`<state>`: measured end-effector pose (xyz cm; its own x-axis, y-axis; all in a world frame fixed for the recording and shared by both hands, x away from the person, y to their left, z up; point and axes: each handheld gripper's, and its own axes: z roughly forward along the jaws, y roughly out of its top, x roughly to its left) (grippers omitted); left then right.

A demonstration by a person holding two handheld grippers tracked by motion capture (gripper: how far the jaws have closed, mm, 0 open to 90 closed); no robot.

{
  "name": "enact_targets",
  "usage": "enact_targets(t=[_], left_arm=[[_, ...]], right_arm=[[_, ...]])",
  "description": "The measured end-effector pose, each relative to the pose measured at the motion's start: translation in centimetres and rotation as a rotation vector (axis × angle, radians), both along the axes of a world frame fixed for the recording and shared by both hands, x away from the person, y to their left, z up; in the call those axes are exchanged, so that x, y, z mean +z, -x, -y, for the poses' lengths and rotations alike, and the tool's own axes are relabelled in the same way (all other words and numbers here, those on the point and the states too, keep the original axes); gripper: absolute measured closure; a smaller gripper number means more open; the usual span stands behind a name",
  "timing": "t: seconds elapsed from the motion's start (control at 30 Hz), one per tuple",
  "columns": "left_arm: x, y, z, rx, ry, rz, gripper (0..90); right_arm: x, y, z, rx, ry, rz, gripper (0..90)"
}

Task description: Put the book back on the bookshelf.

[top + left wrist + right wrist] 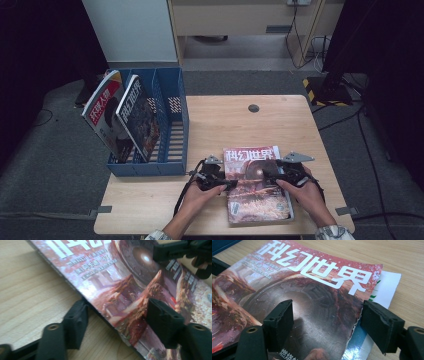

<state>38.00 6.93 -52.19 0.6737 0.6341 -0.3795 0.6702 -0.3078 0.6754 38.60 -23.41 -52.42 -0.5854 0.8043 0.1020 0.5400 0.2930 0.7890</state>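
Low in the frame's centre, the magazine (257, 184) lies flat on the table (220, 120). Both hands reach in from below; the left tongs (229, 184) straddle its left edge, the right tongs (267, 178) its right edge, both parted, neither pressing.

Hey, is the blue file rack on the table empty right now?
No, the blue file rack holds two magazines leaning in its left compartments.
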Motion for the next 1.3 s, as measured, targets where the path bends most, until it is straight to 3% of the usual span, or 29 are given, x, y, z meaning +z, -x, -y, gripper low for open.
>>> enact_targets(t=[0.37,0.6,0.73,0.83,1.2,1.3], left_arm=[[0.3,-0.1,-0.1,0.000,-0.002,0.011,43.5],[0.4,-0.9,0.3,-0.023,-0.011,-0.003,36.0],[0.3,-1.5,0.3,-0.041,-0.016,-0.014,35.0],[0.3,-1.6,0.5,-0.046,-0.029,-0.008,35.2],[0.2,-1.4,0.5,-0.046,-0.031,0.001,36.2],[0.3,-1.6,0.4,-0.054,-0.033,-0.010,35.9]], right_arm=[[0.1,-0.7,-0.1,0.011,-0.002,-0.021,19.3],[0.1,-1.6,0.6,0.018,-0.080,-0.063,17.4],[0.2,-1.8,0.6,0.007,-0.076,-0.057,17.9],[0.4,-1.9,0.5,0.011,-0.032,-0.043,18.4],[0.1,-3.1,0.1,-0.008,-0.042,-0.045,16.7],[0.1,-2.9,0.0,-0.005,-0.010,-0.034,17.8]])
